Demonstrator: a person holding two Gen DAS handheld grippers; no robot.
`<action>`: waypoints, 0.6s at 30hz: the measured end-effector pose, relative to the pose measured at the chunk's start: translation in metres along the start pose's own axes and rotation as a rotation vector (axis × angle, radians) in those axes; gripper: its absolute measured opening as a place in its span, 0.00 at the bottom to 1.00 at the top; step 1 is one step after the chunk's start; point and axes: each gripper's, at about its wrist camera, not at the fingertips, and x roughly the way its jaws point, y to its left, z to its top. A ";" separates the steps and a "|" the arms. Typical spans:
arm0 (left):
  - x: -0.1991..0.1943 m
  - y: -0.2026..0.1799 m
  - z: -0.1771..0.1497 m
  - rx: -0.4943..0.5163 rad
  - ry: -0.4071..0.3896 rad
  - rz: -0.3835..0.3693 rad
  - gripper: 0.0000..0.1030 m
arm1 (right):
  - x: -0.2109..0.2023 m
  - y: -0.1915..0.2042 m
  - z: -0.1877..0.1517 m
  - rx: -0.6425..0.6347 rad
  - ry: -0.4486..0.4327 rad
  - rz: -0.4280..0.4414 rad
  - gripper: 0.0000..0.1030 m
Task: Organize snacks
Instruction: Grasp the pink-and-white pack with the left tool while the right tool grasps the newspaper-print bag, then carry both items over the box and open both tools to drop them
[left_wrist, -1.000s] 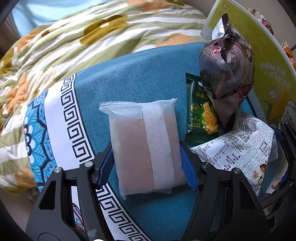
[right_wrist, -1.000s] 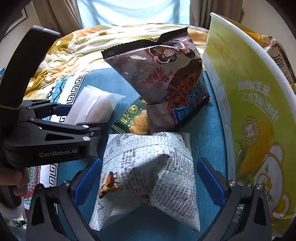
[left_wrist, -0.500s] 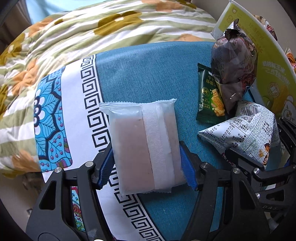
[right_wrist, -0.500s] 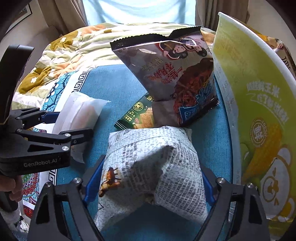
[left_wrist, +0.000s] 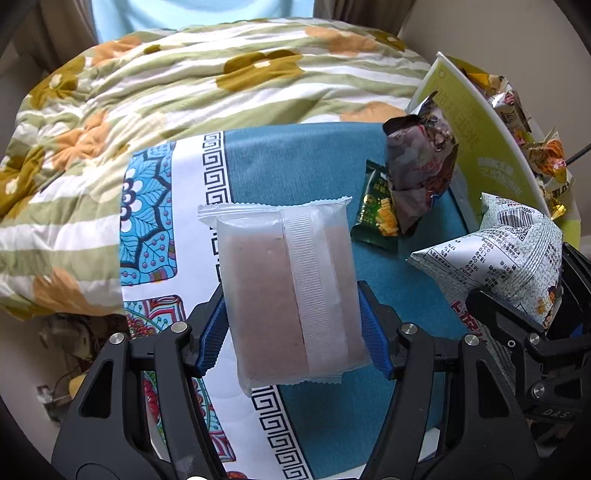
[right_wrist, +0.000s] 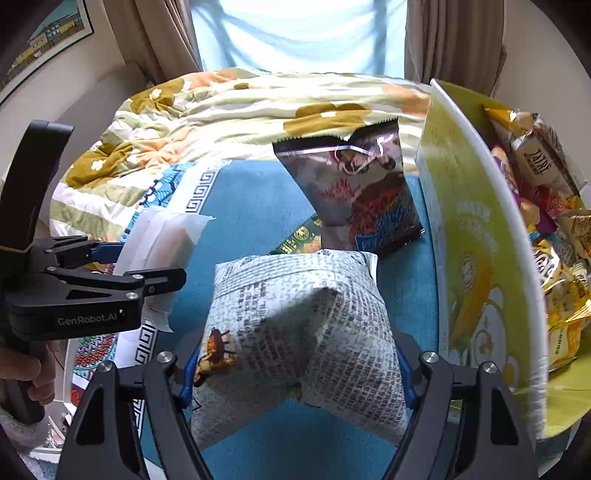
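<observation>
My left gripper (left_wrist: 291, 326) is shut on a translucent pack with a pinkish bar (left_wrist: 280, 280) and holds it above the blue patterned cloth (left_wrist: 295, 166). The same left gripper (right_wrist: 122, 258) and its pack (right_wrist: 166, 236) show at the left of the right wrist view. In my right gripper (right_wrist: 295, 365) the jaws are closing, and their pads press both sides of a puffy newsprint-patterned snack bag (right_wrist: 295, 314), held off the cloth. That bag (left_wrist: 498, 254) also appears at the right of the left wrist view.
A dark snack bag (right_wrist: 358, 192) leans against the yellow-green carton (right_wrist: 476, 258), which holds several snack packs. A small green packet (left_wrist: 376, 218) lies flat on the cloth beside the dark bag. A floral quilt (left_wrist: 184, 92) lies beyond the cloth. A hand (right_wrist: 22, 373) grips the left handle.
The right jaws came in from wide apart onto the newsprint bag. Both grippers have risen with their packs, so more of the cloth and quilt shows below.
</observation>
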 end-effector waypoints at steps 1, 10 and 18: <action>-0.009 -0.006 0.002 -0.003 -0.016 0.004 0.59 | -0.010 -0.001 0.001 -0.006 -0.022 0.005 0.72; -0.075 -0.090 0.029 0.001 -0.152 -0.028 0.59 | -0.106 -0.058 0.016 -0.012 -0.182 -0.023 0.72; -0.085 -0.180 0.052 0.040 -0.224 -0.058 0.59 | -0.137 -0.142 0.028 0.011 -0.198 -0.084 0.73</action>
